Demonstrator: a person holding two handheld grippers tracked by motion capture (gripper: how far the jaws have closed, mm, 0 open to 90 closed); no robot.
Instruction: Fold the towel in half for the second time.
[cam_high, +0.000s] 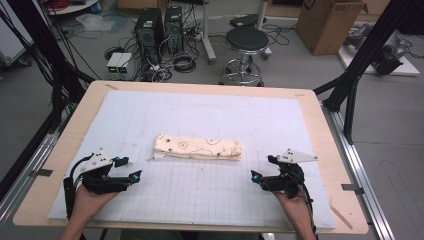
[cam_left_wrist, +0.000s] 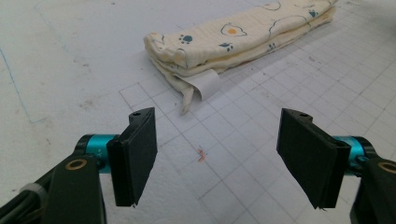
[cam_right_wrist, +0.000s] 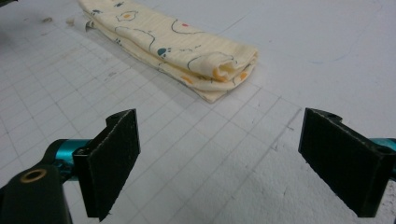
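While both grippers' fingers stand spread and empty, the folded cloth lies apart between them.

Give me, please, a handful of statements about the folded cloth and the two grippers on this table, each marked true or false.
1. The folded cloth lies on the white gridded mat between the two grippers. True.
2. The left gripper is clamped on the cloth. False: its jaws stand open with nothing between them, and the cloth lies ahead of it.
3. The cloth is pale yellow with small printed figures. True.
4. The right gripper holds one end of the cloth. False: its jaws are open and empty, short of the cloth's near end.
5. A white tag sticks out of one end of the cloth. True.
6. The cloth is spread out flat in one layer. False: it is folded into a long, layered bundle.
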